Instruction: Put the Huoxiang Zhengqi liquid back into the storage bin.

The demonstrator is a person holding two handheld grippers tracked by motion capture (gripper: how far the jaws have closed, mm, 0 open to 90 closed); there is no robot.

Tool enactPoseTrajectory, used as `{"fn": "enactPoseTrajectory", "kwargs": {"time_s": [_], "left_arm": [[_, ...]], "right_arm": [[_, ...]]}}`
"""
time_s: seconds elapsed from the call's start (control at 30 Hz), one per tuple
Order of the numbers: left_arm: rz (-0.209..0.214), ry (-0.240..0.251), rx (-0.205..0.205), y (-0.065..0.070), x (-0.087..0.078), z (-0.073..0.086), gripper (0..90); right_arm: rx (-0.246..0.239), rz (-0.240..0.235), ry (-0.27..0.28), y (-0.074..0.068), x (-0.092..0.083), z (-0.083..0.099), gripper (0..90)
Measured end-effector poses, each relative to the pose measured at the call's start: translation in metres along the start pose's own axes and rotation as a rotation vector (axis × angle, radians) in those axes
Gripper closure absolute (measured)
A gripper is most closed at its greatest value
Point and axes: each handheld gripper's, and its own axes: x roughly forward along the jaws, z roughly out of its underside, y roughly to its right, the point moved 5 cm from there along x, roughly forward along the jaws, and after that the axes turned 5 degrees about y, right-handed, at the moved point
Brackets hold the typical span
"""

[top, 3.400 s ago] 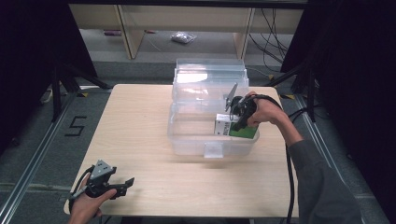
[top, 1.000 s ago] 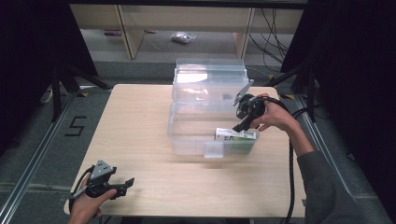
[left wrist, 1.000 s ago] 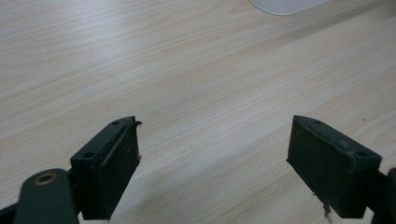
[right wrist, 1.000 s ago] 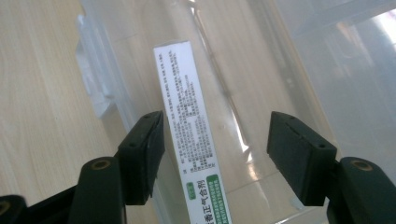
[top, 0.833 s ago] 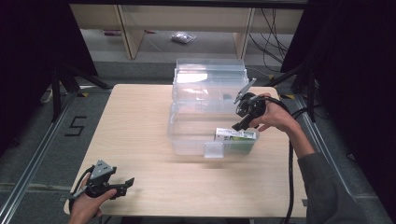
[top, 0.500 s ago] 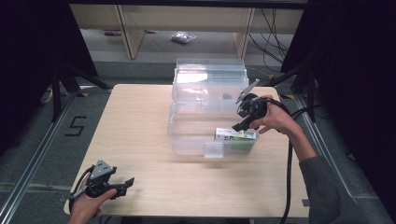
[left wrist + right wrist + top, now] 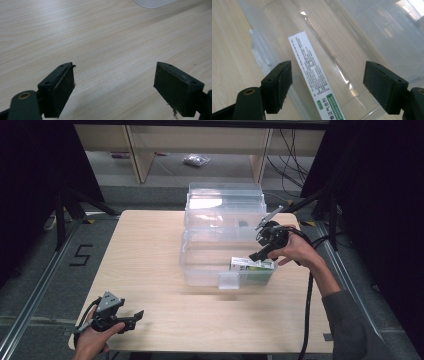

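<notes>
Wooden table (image 7: 150, 245): box (image 7: 317, 80) lies in bin (image 7: 362, 50), below right gripper's (image 7: 327, 82) parted fingers (image 7: 278, 85).

Clear bin (image 7: 210, 265) sits on table (image 7: 145, 255), right of centre, w/ its lid (image 7: 225, 202) propped up behind it. Box (image 7: 252, 265) lies flat in bin's near-right corner, along the front wall. My right gripper (image 7: 261, 247) hangs just above box, jaws apart, nothing btwn them. My left gripper (image 7: 131, 317) rests low at table's near-left corner, well apart from bin.
</notes>
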Motion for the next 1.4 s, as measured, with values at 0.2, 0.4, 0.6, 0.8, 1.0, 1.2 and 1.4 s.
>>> {"fn": "enactPoseTrajectory", "kwargs": {"time_s": [0.2,0.4,0.6,0.8,1.0,1.2,1.4], "left_arm": [[0.0,-0.005,0.003,0.0,0.0,0.0,15.9],[0.003,-0.009,0.012,-0.001,-0.001,0.0,15.9],[0.0,-0.005,0.003,0.0,0.0,0.0,15.9],[0.002,-0.002,0.003,0.0,0.0,0.0,15.9],[0.002,-0.002,0.004,0.0,0.0,0.0,15.9],[0.002,-0.001,0.003,0.0,0.0,0.0,15.9],[0.002,-0.003,0.004,0.001,0.0,0.0,16.0]], "right_arm": [[0.02,-0.003,0.02,-0.002,-0.002,0.001,25.2],[0.028,0.003,0.043,-0.002,-0.004,0.004,25.4],[0.063,0.011,0.044,-0.004,-0.006,0.007,25.1],[0.068,0.026,0.071,-0.006,-0.011,0.007,25.0],[0.069,0.031,0.087,-0.007,-0.011,0.008,24.2],[0.091,0.034,0.106,-0.013,-0.013,0.01,21.4],[0.108,0.053,0.132,-0.017,-0.015,0.012,20.2]]}}
